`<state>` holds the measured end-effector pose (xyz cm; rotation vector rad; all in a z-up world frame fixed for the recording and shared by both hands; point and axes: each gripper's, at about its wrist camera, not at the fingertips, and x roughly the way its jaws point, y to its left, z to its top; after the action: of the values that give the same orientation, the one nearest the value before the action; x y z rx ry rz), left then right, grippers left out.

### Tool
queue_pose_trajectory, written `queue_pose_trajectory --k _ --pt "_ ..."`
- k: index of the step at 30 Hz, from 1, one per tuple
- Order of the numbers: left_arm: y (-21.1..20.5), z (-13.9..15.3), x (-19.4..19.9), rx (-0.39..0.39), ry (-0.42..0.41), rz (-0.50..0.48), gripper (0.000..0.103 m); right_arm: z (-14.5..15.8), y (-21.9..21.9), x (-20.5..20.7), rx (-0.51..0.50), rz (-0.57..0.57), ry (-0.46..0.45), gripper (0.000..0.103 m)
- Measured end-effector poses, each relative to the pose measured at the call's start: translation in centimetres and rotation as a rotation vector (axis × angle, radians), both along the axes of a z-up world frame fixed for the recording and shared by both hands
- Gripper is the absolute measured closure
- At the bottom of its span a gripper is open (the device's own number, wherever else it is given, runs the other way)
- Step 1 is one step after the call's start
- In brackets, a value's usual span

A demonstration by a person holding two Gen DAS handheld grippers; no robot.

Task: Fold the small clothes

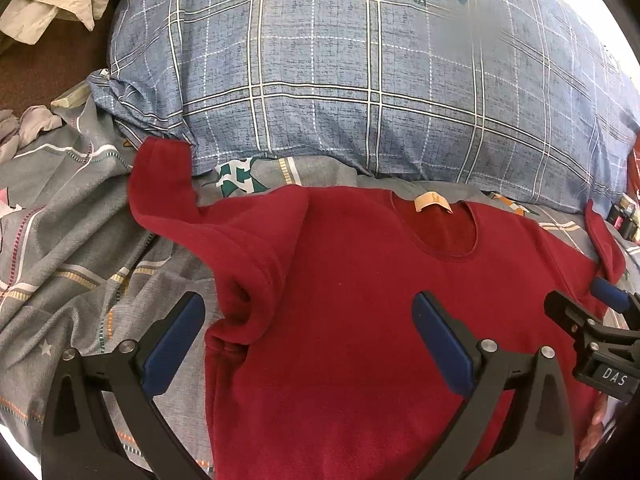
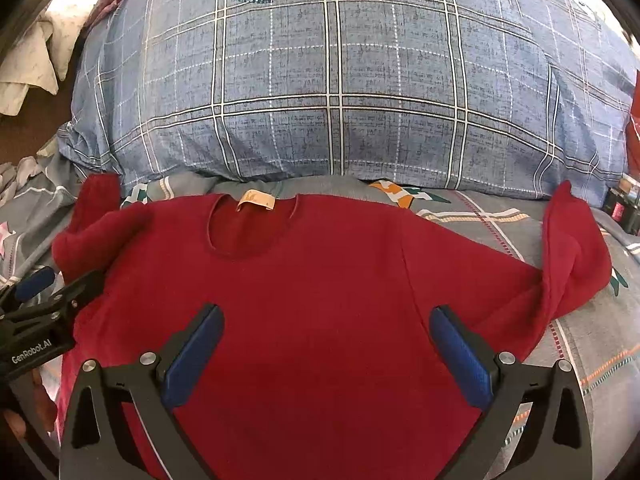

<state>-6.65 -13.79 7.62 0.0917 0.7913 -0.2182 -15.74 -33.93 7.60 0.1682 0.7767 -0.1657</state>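
A small dark red long-sleeved top (image 1: 360, 300) (image 2: 304, 280) lies front up on the bed, its neck with a tan label (image 1: 432, 202) (image 2: 256, 200) towards the pillow. Its left sleeve (image 1: 168, 188) bends up towards the pillow; the right sleeve (image 2: 572, 248) is rumpled and stands up. My left gripper (image 1: 308, 336) hovers open over the top's left armpit, nothing between its blue pads. My right gripper (image 2: 326, 344) hangs open over the chest, near the right armpit seam. Each gripper shows at the edge of the other's view: right (image 1: 592, 320), left (image 2: 44, 292).
A big blue plaid pillow (image 1: 360, 80) (image 2: 344, 88) lies just beyond the neck. The grey patterned bedsheet (image 1: 72, 240) (image 2: 592, 344) spreads to both sides. Crumpled pale cloth (image 1: 52, 4) lies at the far left. A small dark object (image 2: 624, 204) sits at the right.
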Motion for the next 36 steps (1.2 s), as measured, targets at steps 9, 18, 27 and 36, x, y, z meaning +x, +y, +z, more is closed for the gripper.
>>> queue_pose_trajectory --k 9,18,27,36 --pt "-0.1 -0.1 0.0 0.008 -0.003 0.0 0.0 -0.2 -0.1 0.2 0.01 -0.004 0.006 0.0" --pt "0.3 0.1 0.1 -0.006 -0.001 0.012 0.0 -0.3 -0.1 0.3 0.004 0.002 0.007 0.0" --pt "0.6 0.1 0.3 -0.014 0.001 0.021 0.0 -0.5 0.0 0.6 0.008 0.009 0.012 0.0" --pt "1.0 0.1 0.4 -0.022 0.006 0.024 0.0 -0.7 0.2 0.9 0.001 0.017 0.028 0.0"
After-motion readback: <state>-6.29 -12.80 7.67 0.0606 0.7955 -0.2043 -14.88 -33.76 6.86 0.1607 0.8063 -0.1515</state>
